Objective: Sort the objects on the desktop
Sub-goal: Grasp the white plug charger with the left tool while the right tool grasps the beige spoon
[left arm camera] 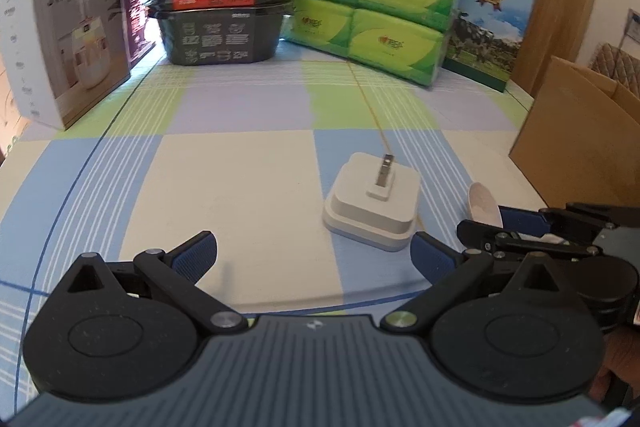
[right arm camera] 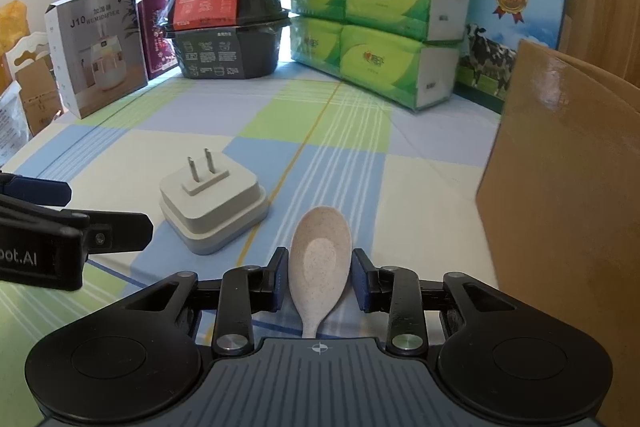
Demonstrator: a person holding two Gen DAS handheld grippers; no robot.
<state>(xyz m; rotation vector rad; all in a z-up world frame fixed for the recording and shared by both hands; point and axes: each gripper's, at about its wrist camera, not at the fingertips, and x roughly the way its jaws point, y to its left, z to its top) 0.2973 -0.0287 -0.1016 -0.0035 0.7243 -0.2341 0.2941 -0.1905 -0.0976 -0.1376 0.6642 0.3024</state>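
Gripping the beige spoon [right arm camera: 320, 267] by the sides of its bowl, the right gripper [right arm camera: 320, 281] is sitting low over the checked tablecloth [right arm camera: 352, 179], pads closed against the spoon, handle pointing back toward the camera. Spoon bowl is facing up, empty. Just left of it the white plug adapter [right arm camera: 214, 205] is lying on the cloth w/ its two prongs sticking up, apart from the spoon.

Left gripper [left arm camera: 314, 253] is hovering w/ fingers spread wide, nothing between them; the adapter [left arm camera: 374, 203] is lying just ahead of its right finger.

To the right a brown cardboard box [right arm camera: 560, 187] is standing at the table edge; its inside isn't showing in either view, so can't tell contents.

Along the back: humidifier box [right arm camera: 96, 47], three stacked black food bowls [right arm camera: 228, 7] sealed w/ lids, a wrapped pack of green tissue packs [right arm camera: 376, 3], and a milk carton box [right arm camera: 512, 39] w/ a cow picture, all closed.
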